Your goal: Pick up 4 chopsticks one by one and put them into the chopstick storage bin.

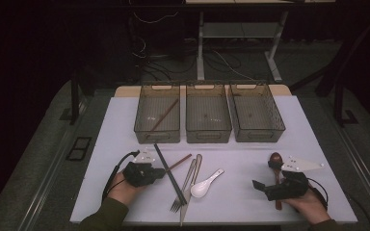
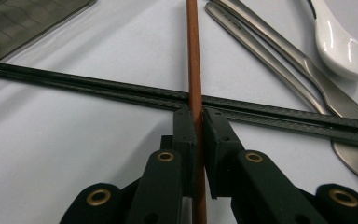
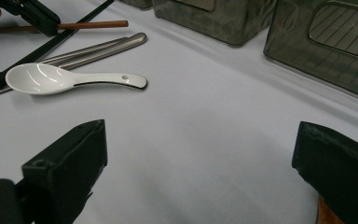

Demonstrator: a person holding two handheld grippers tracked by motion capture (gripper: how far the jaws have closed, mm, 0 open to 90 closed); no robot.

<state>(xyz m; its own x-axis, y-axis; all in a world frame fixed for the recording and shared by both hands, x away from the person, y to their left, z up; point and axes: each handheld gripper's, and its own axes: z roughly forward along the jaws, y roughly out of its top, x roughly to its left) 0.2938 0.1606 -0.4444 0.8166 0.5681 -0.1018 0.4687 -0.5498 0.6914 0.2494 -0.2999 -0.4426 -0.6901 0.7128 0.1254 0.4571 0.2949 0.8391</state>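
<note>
White tabletop [image 1: 250, 192]: my left gripper [image 2: 199, 122] pinches the brown chopstick [image 2: 194, 60], which runs straight ahead, crossing black chopsticks [image 2: 98, 86]. Right gripper [image 3: 200, 154] spread wide.

A dim lab or recording studio rather than a home: a white-topped table [image 1: 125, 120] stands on grey floor under dark surroundings, with loose cables [image 1: 149, 57] trailing across the floor behind it and the metal legs of an adjustable desk [image 1: 201, 53] beyond. Three matching smoky plastic bins [image 1: 209, 119] sit in a neat row, cutlery laid out before them like a test setup
</note>
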